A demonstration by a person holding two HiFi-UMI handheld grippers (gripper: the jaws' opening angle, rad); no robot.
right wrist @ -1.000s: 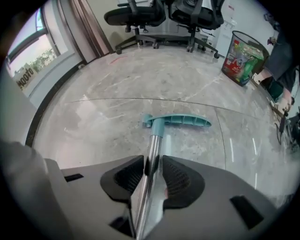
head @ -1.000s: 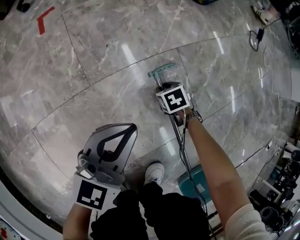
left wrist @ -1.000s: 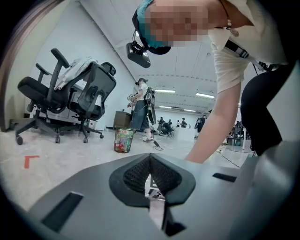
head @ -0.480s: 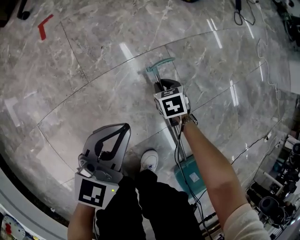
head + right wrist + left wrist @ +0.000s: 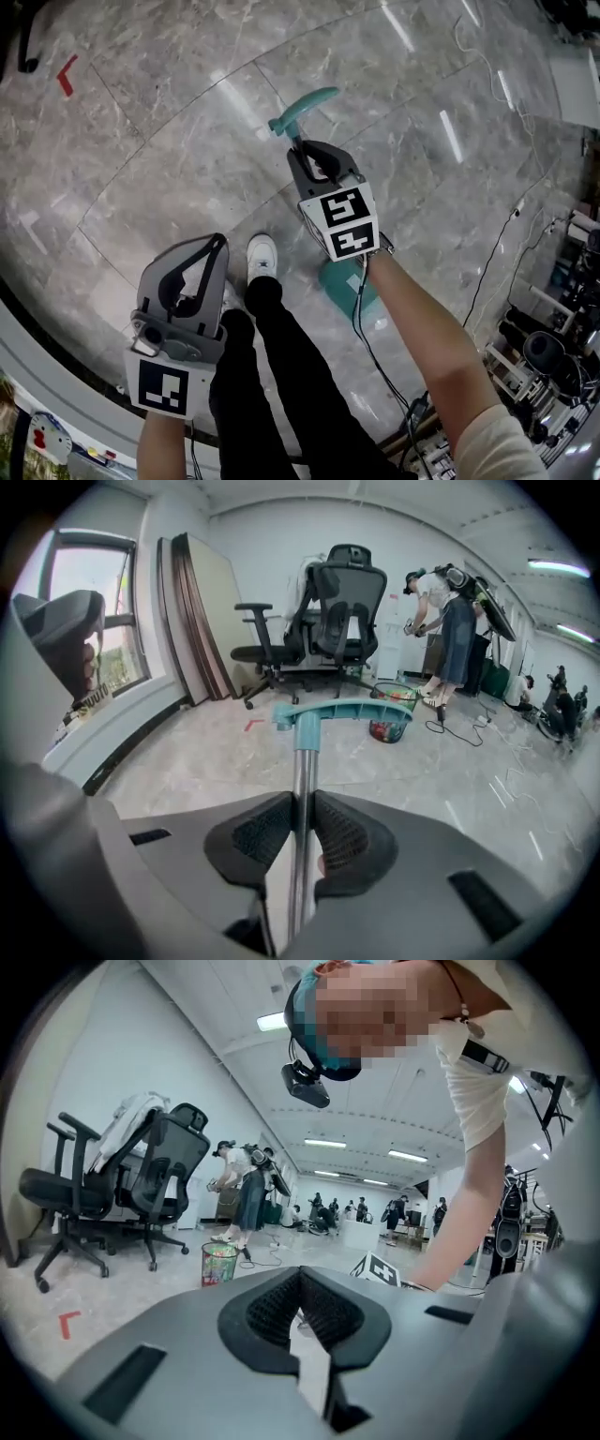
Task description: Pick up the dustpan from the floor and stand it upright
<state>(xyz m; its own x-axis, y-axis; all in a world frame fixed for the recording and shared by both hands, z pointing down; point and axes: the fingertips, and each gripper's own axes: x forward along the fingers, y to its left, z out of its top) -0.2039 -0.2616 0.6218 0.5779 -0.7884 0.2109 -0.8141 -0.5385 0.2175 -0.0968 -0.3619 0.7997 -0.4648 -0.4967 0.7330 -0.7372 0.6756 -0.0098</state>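
The dustpan has a teal grip (image 5: 300,108) (image 5: 342,712), a bare metal pole (image 5: 300,780) and a teal pan (image 5: 342,281). The pan shows below my right arm, partly hidden by it. My right gripper (image 5: 300,152) (image 5: 300,832) has the pole between its black ribbed pads, just under the grip. Its jaws are closing, with both pads pressed on the metal. The pole rises steeply off the marble floor. My left gripper (image 5: 220,242) (image 5: 300,1309) is held up at the left, shut, with nothing in it.
My shoe (image 5: 262,258) and dark trouser legs stand between the grippers. Office chairs (image 5: 328,611) (image 5: 150,1176), a green mesh bin (image 5: 218,1264) (image 5: 389,710) and boards (image 5: 192,621) leaning on the wall stand around. Cables (image 5: 497,253) and equipment lie at the right. A red tape mark (image 5: 66,75) is far left.
Both grippers have risen well above the floor. The pole, lying flat before, has come up steeply with the right gripper, and the pan has swung in under my right arm.
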